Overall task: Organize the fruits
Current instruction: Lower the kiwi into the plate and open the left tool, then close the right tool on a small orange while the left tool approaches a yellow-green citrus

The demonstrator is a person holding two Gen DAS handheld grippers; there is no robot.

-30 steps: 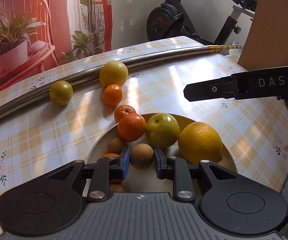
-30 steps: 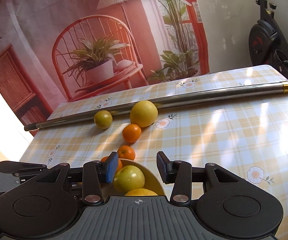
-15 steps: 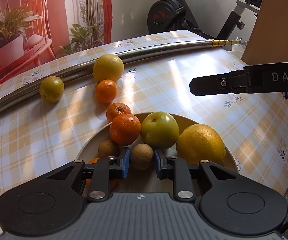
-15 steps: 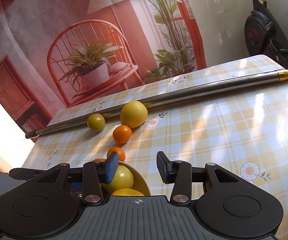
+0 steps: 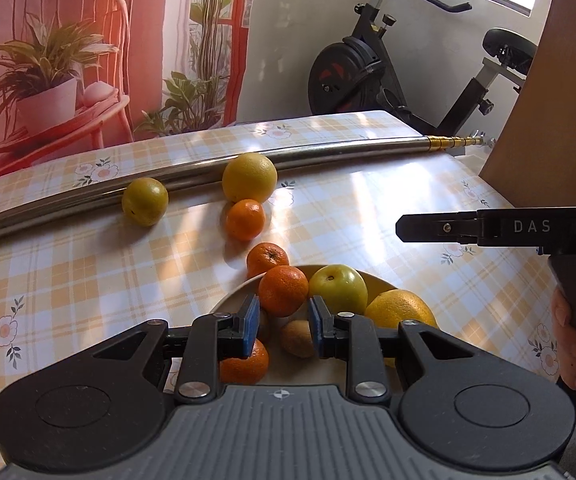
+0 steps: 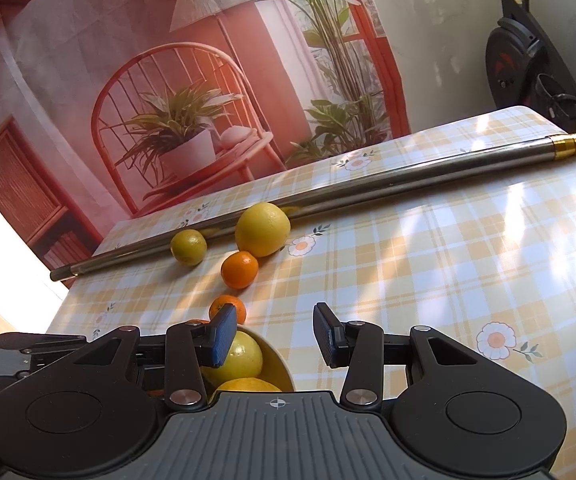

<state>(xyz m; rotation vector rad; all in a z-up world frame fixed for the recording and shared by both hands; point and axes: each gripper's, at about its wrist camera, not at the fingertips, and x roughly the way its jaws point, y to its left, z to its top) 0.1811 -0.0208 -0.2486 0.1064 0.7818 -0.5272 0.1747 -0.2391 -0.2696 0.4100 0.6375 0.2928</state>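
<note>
A pale bowl (image 5: 227,300) holds a brown kiwi (image 5: 298,338), mandarins (image 5: 283,290), a green apple (image 5: 338,288) and a large yellow citrus (image 5: 402,314). My left gripper (image 5: 281,330) is open above the bowl, clear of the kiwi, which lies near its right finger. On the cloth lie a mandarin (image 5: 267,259) at the bowl's rim, another mandarin (image 5: 245,219), a yellow citrus (image 5: 249,177) and a green-yellow fruit (image 5: 144,201). My right gripper (image 6: 273,338) is open and empty over the bowl's right rim (image 6: 279,364); it also shows in the left wrist view (image 5: 488,228).
A long steel pole (image 5: 328,154) lies across the far side of the checked tablecloth (image 5: 87,272), touching the two far fruits. An exercise bike (image 5: 368,72) stands beyond the table. A brown board (image 5: 560,100) stands at the right edge.
My left gripper has opened, let go of the kiwi in the bowl and pulled back and up. The right gripper stays open and has drifted slightly.
</note>
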